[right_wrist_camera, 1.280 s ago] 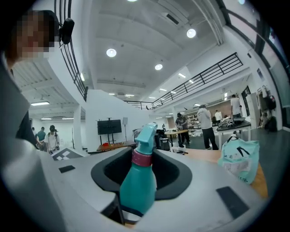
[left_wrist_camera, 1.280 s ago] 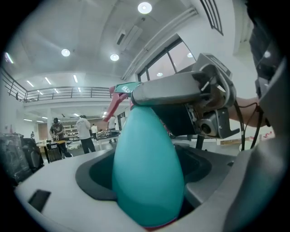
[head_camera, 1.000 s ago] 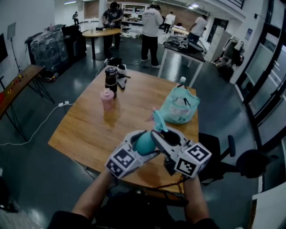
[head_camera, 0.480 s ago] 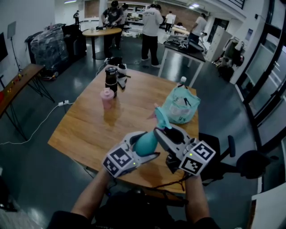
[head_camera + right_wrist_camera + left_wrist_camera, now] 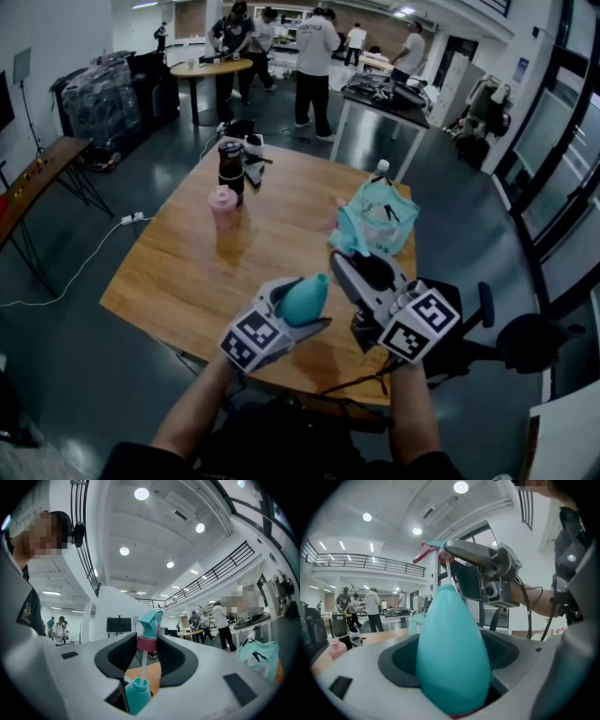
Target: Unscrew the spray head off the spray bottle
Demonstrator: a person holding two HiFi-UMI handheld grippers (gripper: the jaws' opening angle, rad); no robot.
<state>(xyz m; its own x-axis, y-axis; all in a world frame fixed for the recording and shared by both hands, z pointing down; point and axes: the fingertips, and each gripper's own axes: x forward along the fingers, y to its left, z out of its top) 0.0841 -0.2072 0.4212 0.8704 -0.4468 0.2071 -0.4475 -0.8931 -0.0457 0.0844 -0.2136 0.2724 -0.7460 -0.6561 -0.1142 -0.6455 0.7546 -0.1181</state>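
A teal pear-shaped spray bottle (image 5: 305,298) sits between the jaws of my left gripper (image 5: 298,309), which is shut on its body (image 5: 452,653). My right gripper (image 5: 354,261) is shut on the pink collar (image 5: 146,643) of the teal spray head (image 5: 151,620). The head (image 5: 345,236) hangs clear above and to the right of the bottle's open neck (image 5: 138,693). Its thin white dip tube (image 5: 142,666) still reaches down into that neck. In the left gripper view the right gripper (image 5: 483,569) stands above the bottle with the spray head (image 5: 436,545).
Both grippers hover over the near edge of a wooden table (image 5: 272,234). On it stand a pink cup (image 5: 223,206), a dark flask (image 5: 232,164) and a teal bag (image 5: 378,220). An office chair (image 5: 473,314) is at the right. Several people stand at tables behind.
My right gripper has risen and drawn away to the right with the spray head, which now stands apart from the bottle's neck. The left gripper and bottle have stayed in place.
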